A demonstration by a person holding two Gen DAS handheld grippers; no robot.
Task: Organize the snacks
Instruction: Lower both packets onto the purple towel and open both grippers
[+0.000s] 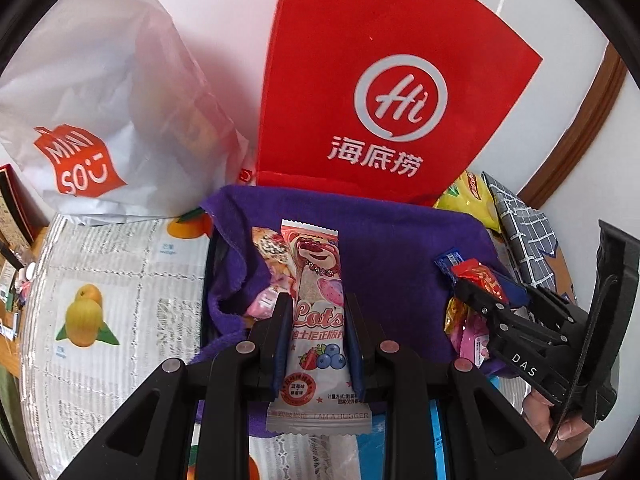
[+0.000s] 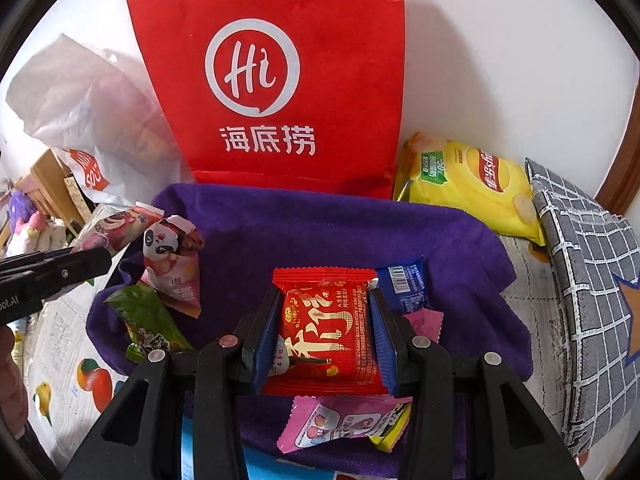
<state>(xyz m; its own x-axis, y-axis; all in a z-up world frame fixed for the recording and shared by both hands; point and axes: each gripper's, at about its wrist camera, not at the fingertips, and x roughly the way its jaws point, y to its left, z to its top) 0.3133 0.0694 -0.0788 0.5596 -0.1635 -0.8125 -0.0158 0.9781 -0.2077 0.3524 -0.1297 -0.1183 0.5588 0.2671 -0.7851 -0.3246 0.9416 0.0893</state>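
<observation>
While both packets are being carried over the purple cloth-lined basket [image 2: 320, 220], each hand-held gripper is clenching one snack. Nearest the left lens, the left hand-held gripper [image 1: 316, 320] is pinching a long pink-and-white foil bar wrapper with a bear face and berry print [image 1: 316, 300] across its middle, with the blue pads bearing on the two long edges. This wrapper is looking light and crinkly, with slick film; its sealed ends are overhanging the jaws, so the mid-length pinch is judged sound, though a hard squeeze could crush the contents.

Nearest the right lens, the right hand-held gripper [image 2: 326, 320] is squeezing a square red foil sachet with gold characters [image 2: 326, 320] by its side edges. It is appearing flat, light and pliable, likely to buckle rather than slip.

Below and beyond, loose snacks are lying in the basket: a pink sachet [image 2: 340, 424], a blue wrapper [image 2: 404, 284], a green packet [image 2: 148, 320] and a panda-faced pouch [image 2: 172, 256]. Farther off, a yellow crisp bag [image 2: 468, 184] is lying on the fruit-print counter [image 1: 100, 280], beside a grey checked fabric box [image 2: 592, 280]. At the back, a red paper bag with white logo [image 2: 280, 80] and a white plastic bag [image 1: 100, 100] are standing against the wall.
</observation>
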